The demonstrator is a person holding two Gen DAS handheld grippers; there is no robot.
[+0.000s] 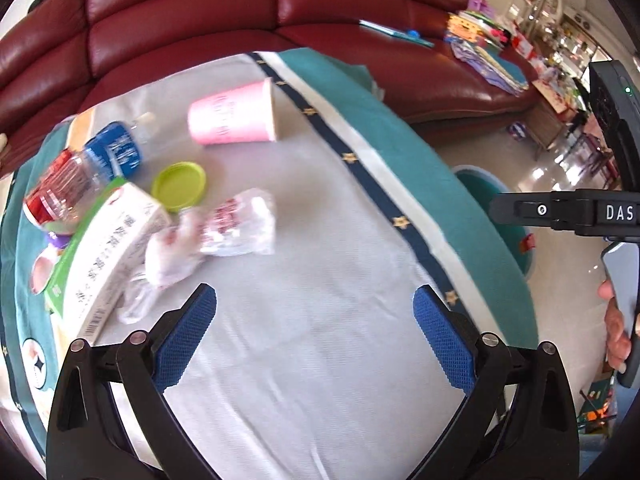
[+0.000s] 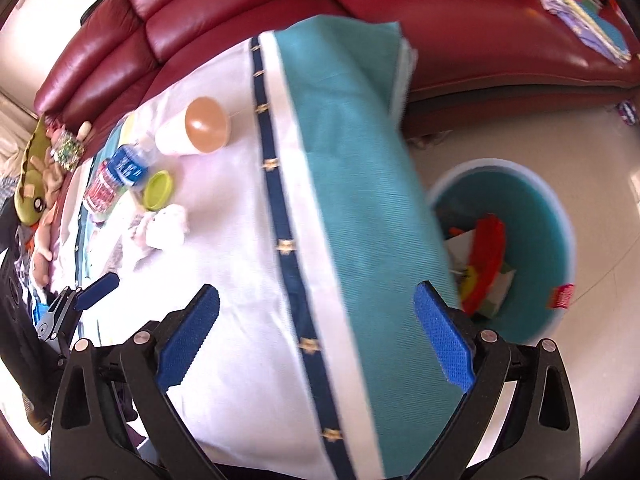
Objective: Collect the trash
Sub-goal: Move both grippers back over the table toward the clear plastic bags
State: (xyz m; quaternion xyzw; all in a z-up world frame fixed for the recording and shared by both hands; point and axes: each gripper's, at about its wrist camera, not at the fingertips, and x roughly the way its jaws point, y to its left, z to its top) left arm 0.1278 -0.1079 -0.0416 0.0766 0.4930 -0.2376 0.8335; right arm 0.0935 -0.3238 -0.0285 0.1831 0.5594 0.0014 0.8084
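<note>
Trash lies on a table under a white and teal cloth (image 1: pixel 304 264): a pink paper cup (image 1: pixel 234 114) on its side, a green lid (image 1: pixel 179 186), a crumpled plastic wrapper (image 1: pixel 216 236), a white and green carton (image 1: pixel 106 256), and a plastic bottle (image 1: pixel 86 174) with blue and red labels. My left gripper (image 1: pixel 314 328) is open and empty, just short of the wrapper. My right gripper (image 2: pixel 316 324) is open and empty above the table's right edge. A teal bin (image 2: pixel 532 208) with trash inside stands on the floor to the right. The cup (image 2: pixel 196 128), lid (image 2: pixel 159 190) and wrapper (image 2: pixel 166 226) also show in the right wrist view.
A dark red leather sofa (image 1: pixel 200 12) runs behind the table, with books and papers (image 1: pixel 484 48) on its right end. Stuffed toys (image 2: pixel 36 184) lie at the far left. The right gripper's body (image 1: pixel 572 212) shows at the right of the left wrist view.
</note>
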